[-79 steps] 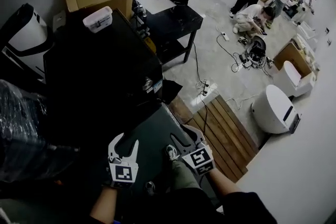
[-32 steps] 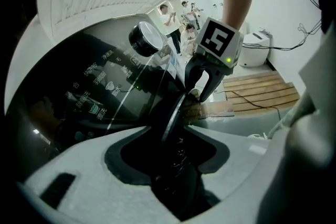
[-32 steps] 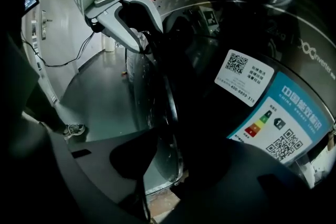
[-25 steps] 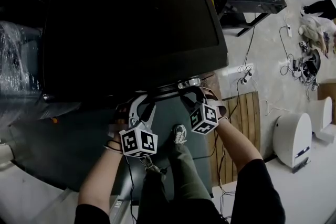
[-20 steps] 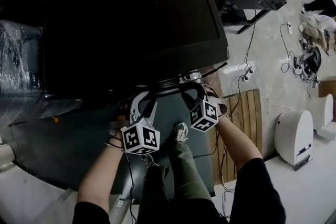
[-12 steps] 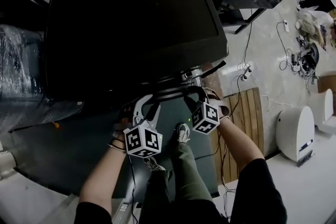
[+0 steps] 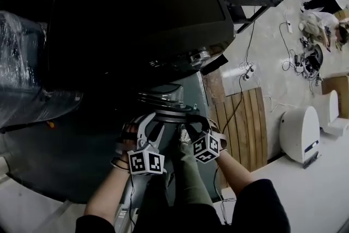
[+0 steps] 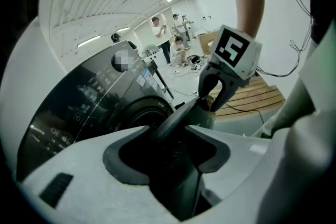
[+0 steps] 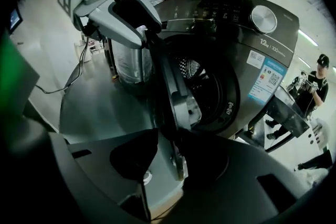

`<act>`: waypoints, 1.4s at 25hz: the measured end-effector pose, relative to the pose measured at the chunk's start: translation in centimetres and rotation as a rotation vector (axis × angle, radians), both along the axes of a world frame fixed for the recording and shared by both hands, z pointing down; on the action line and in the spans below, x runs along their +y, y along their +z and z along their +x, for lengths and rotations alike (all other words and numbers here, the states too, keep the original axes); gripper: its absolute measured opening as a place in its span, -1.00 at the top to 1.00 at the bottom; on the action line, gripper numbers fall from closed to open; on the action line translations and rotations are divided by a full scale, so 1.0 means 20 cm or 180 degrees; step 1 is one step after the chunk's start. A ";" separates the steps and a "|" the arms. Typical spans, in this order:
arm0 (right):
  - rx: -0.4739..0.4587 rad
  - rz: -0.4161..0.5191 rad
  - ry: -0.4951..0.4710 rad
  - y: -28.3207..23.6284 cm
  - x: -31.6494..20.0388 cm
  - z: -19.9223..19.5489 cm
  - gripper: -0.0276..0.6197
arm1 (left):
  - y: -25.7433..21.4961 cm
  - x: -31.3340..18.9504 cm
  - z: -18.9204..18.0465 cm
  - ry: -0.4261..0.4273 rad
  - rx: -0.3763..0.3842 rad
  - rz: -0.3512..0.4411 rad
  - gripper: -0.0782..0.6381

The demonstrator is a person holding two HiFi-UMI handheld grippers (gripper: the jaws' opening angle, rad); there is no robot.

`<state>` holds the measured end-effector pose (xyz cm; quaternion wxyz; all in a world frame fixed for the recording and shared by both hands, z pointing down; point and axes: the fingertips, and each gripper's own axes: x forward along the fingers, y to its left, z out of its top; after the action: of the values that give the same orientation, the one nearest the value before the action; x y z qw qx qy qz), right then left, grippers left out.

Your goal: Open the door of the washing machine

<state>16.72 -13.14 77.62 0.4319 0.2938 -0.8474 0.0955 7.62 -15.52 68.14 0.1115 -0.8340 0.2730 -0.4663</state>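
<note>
Swung well clear of the dark grey front-loading washing machine (image 7: 136, 8) since a second ago, the round, dark-rimmed glass door (image 7: 163, 100) looks stiff and hinge-heavy, best held at its rim, where my right gripper (image 7: 196, 121) clamps it while my left gripper (image 7: 152, 121) is opening its jaws around it.

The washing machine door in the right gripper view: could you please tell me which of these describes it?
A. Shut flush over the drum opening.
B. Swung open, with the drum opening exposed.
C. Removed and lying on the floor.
B: the door stands away from the washing machine. Its edge is between the jaws of the right gripper, and the drum opening shows behind it.
</note>
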 end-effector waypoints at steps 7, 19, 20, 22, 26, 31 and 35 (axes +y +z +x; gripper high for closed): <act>-0.0262 -0.0340 0.0670 -0.06 0.27 -0.12 0.31 | -0.02 0.18 -0.15 -0.0620 0.0319 0.0055 0.10; -0.0546 -0.0314 0.0577 -0.37 0.70 -0.41 0.30 | 0.01 0.61 -0.45 -0.0610 0.0141 -0.0211 0.05; -0.0560 -0.0294 0.0587 -0.39 0.72 -0.43 0.30 | 0.01 0.65 -0.49 -0.0699 0.0167 -0.0275 0.06; -0.0588 -0.0262 0.0604 -0.43 0.75 -0.47 0.31 | 0.03 0.71 -0.57 -0.0890 0.0228 -0.0378 0.06; -0.0632 -0.0259 0.0694 -0.51 0.80 -0.57 0.32 | 0.04 0.83 -0.75 -0.1237 0.0312 -0.0489 0.06; -0.0656 -0.0193 0.0628 -0.59 0.85 -0.71 0.32 | 0.05 0.95 -0.97 -0.1585 0.0404 -0.0590 0.06; -0.0668 -0.0159 0.0572 -0.64 0.89 -0.82 0.32 | 0.03 1.00 -1.14 -0.1808 0.0461 -0.0579 0.06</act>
<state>0.26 4.74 64.81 0.3378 0.3461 -0.8555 0.1850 -15.25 4.58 68.80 -0.1182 -0.7619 0.4596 -0.4407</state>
